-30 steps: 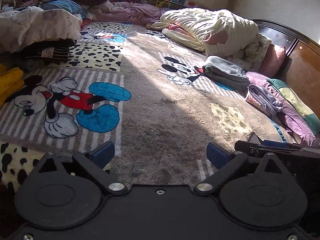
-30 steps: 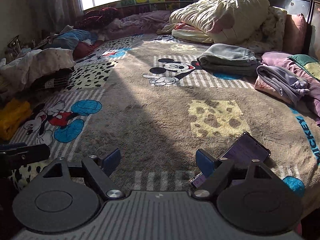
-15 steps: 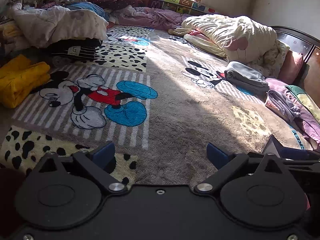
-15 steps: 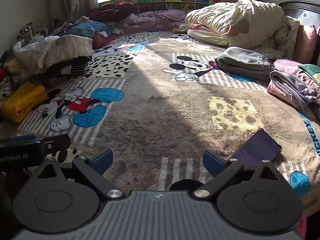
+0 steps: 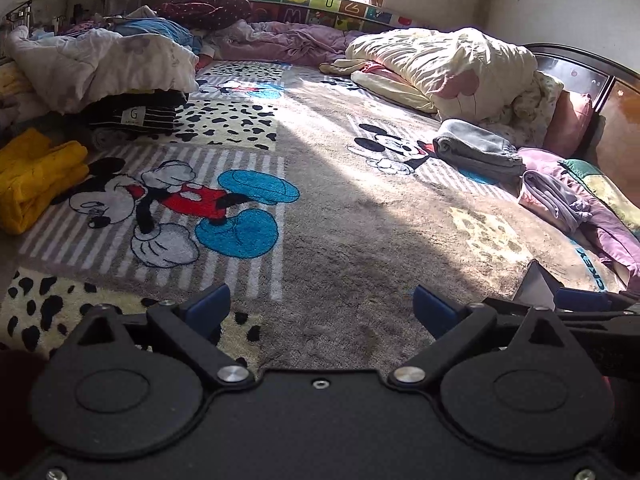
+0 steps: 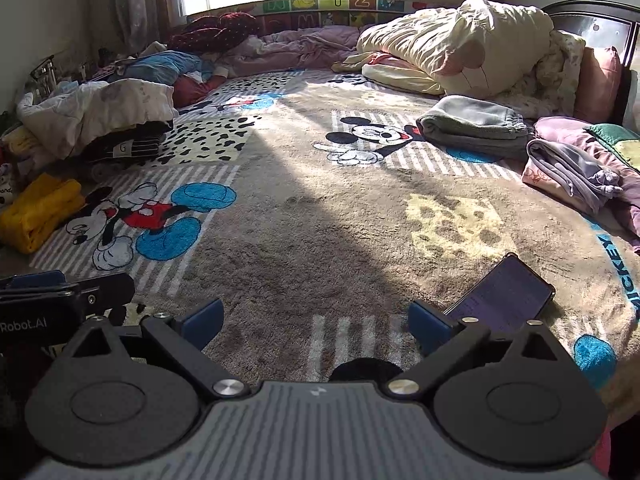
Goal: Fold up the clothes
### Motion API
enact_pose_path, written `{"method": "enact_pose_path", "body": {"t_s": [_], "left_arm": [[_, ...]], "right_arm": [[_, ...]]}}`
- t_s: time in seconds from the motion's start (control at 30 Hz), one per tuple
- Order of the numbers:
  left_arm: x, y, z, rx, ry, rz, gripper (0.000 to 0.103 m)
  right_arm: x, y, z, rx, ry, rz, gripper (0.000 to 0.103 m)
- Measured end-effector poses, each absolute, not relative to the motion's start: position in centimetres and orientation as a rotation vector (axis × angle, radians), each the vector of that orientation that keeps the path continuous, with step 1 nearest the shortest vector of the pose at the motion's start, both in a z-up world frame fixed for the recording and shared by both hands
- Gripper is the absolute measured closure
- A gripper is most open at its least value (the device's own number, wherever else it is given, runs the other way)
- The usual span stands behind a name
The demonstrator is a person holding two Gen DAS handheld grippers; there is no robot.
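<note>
Both grippers hover low over a Mickey Mouse blanket (image 5: 360, 216) on the bed, near its front edge. My left gripper (image 5: 320, 308) is open and empty. My right gripper (image 6: 316, 318) is open and empty. A folded grey garment (image 5: 476, 150) (image 6: 472, 124) lies at the far right. A folded lilac garment (image 5: 554, 200) (image 6: 572, 174) lies beside it. A pile of unfolded clothes (image 5: 100, 68) (image 6: 96, 116) sits at the far left, with a yellow garment (image 5: 34, 178) (image 6: 38, 210) in front of it.
A phone (image 6: 504, 298) lies on the blanket by my right gripper's right finger. A cream duvet (image 5: 444, 64) and pillows are heaped at the back right against the dark headboard (image 5: 580, 68). The other gripper shows at each view's edge (image 6: 48, 300).
Both grippers have swung and pulled back a little, so the left clothes pile and yellow garment come further into view. Both stay open and empty.
</note>
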State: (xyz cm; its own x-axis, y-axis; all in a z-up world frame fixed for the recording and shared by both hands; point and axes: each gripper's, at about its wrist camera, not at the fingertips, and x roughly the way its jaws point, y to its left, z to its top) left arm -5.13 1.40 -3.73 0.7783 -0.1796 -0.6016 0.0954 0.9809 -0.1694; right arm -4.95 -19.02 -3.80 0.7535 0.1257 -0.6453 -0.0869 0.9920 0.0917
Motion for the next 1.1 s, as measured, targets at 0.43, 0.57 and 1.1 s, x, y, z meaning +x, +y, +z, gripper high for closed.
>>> {"method": "enact_pose_path", "body": {"t_s": [0.43,0.57,1.1], "left_arm": [[-4.8,1.4,-4.5,-0.107,0.671,-0.105,0.003],[-4.6,1.1,-4.7,-0.089,0.683,-0.093,0.004],[-2.8,-0.1,-4.9,-0.006,0.719,-0.031,0.0]], "right_arm": [[-5.1,-19.0,-4.6,0.06,0.705,0.119,0.005],[-5.0,-19.2,-5.1,0.067,0.716,0.126,0.005],[-4.3,-19.6,-6.5,0.097,0.74,0.139,0.005]]}}
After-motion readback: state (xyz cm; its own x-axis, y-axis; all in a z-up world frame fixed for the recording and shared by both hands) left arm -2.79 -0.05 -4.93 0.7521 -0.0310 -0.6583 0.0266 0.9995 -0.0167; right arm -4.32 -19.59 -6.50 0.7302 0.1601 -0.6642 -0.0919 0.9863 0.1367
